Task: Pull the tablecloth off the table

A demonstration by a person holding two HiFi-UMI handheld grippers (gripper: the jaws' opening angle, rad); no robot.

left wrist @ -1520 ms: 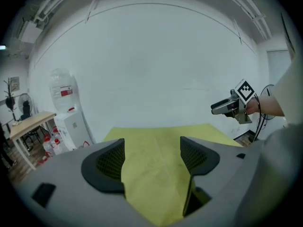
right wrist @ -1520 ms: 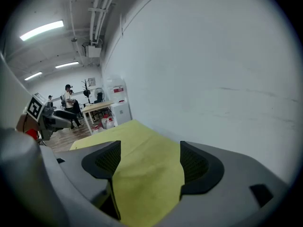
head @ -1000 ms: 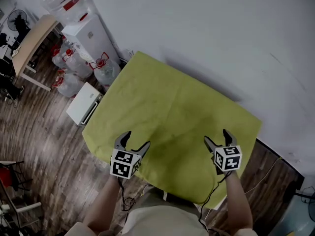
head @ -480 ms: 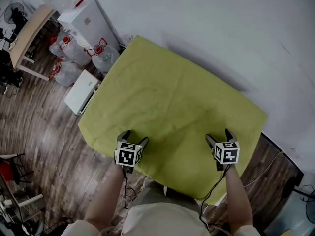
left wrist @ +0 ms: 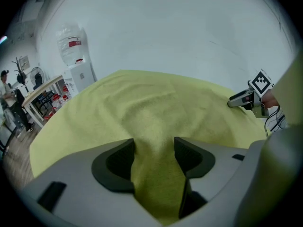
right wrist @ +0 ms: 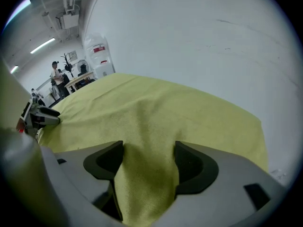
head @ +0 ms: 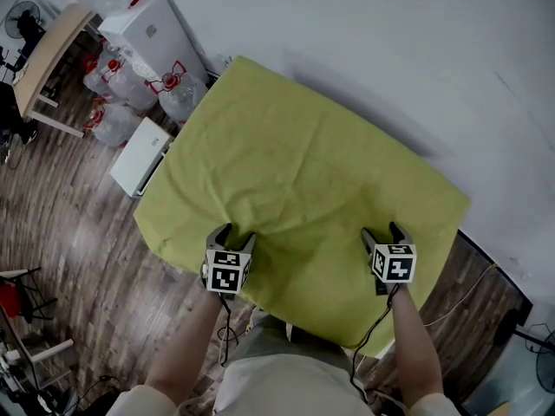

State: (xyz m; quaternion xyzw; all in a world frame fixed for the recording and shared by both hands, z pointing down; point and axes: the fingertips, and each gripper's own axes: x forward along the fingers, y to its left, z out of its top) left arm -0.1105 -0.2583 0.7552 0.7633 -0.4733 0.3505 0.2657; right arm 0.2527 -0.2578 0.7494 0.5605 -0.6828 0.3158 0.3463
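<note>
A yellow-green tablecloth (head: 303, 163) covers the whole table, which stands against a white wall. Both grippers rest tips-down on the cloth near its near edge. The left gripper (head: 232, 234) has just been closing, and a raised fold of cloth (left wrist: 154, 160) fills the gap and touches both pads; creases fan out from it. The right gripper (head: 381, 232) has also been closing, with a similar fold (right wrist: 142, 174) bunched between its pads. From the left gripper view the right gripper (left wrist: 248, 98) shows at the far right; the left gripper (right wrist: 40, 116) appears in the right gripper view.
A white water dispenser (head: 147, 29) with several water bottles (head: 130, 85) stands left of the table, beside a white box (head: 139, 156) on the wood floor. A wooden desk (head: 48, 55) is further left. A person (right wrist: 57, 74) stands far off.
Both grippers came down from above the cloth onto it near the near edge. Their jaws narrowed, and the cloth puckered into folds between them, with creases by the left one.
</note>
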